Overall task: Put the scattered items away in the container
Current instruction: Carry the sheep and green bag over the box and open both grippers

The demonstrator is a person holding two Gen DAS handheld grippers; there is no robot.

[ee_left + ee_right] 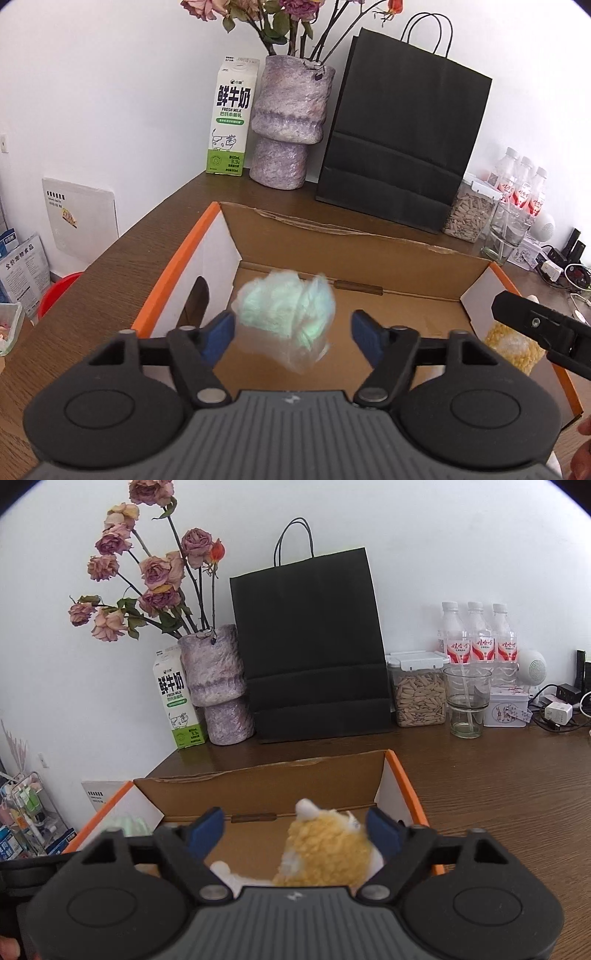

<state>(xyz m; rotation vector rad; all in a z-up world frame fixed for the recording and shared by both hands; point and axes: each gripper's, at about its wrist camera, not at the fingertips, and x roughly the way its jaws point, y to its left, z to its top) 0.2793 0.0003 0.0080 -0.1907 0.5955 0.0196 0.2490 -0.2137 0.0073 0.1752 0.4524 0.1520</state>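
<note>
1. Blue pads of the left gripper (291,334) stood wide apart, gripping nothing; a blurred pale-green fluffy bundle (286,306) sat between them, over the floor of the cardboard box (406,269)
2. Spread just as wide, the right gripper (295,827) pressed on nothing; the yellow plush toy (327,853) lay inside the box, close to the right-hand pad
3. Behind the box on the wooden table (498,782) stood a milk carton (229,122), a purple vase (288,122) and a black paper bag (402,125)

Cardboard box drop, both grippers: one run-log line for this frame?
left gripper: open, mint fluffy bundle between pads, blurred | right gripper: open, yellow plush toy at right pad | both over cardboard box
</note>
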